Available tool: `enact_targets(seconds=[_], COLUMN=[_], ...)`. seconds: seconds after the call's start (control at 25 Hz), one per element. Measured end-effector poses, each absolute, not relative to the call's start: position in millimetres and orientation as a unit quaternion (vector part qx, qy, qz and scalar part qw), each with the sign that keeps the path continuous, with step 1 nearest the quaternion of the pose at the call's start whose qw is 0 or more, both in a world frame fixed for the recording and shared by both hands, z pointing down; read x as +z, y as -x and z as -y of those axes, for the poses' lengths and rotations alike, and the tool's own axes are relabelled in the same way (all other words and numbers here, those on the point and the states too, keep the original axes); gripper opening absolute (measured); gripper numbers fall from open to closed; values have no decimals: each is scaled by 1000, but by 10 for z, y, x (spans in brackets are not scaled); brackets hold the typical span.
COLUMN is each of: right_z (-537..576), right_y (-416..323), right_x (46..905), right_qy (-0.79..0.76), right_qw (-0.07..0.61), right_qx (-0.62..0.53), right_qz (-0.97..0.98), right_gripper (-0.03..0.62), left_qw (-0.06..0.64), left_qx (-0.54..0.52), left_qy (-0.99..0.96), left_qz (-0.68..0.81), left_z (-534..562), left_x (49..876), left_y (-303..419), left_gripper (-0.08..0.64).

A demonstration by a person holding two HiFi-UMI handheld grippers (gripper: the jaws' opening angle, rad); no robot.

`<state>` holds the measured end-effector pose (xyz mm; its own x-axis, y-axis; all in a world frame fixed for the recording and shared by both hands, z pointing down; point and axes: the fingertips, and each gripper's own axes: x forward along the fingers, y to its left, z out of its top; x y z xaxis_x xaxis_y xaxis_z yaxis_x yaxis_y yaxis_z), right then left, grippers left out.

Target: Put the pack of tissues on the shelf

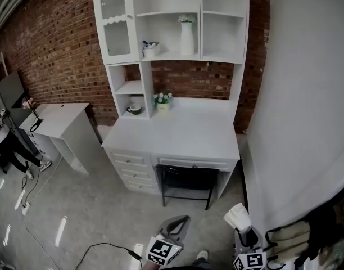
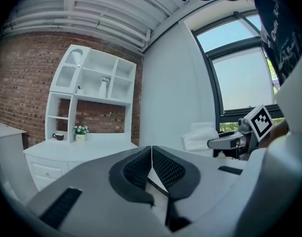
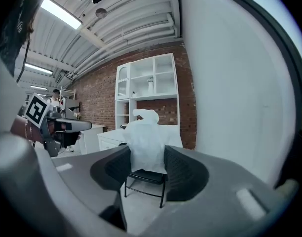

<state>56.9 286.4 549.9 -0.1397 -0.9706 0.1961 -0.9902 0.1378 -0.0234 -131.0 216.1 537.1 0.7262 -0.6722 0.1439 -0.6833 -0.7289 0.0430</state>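
White pack of tissues: pinched in right gripper jaws; left gripper jaws pressed together. Step: carry. Next, likely: advance to shelf, well ahead of jaws.

pack of tissues: white, soft, upright, tuft on top, clamped in your right gripper | shelf: white, open-fronted, well apart

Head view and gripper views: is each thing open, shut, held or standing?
White soft pack of tissues: held between right gripper's pads.
Left gripper: shut, empty.
Black chair: tucked under white desk.
Desk drawers: closed.
Tall white vase: upright on shelf.
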Motion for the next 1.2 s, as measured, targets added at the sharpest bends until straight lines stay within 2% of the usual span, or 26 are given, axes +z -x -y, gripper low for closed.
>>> enact_targets(seconds=[0.56, 1.2], right_z=[-1931, -1744], right_y=[-1347, -1633], right_x=[5421, 5461], right_qy=[-611, -607], right_qw=[83, 62], right_qx=[44, 54], right_qz=[786, 791], right_gripper=[192, 192], left_qw=[38, 44], left_qx=[31, 48], left_qy=[-915, -911], left_qz=[400, 407], left_z=[-1429, -1204], left_x=[5307, 5401], left_y=[322, -29], left_gripper=[12, 12])
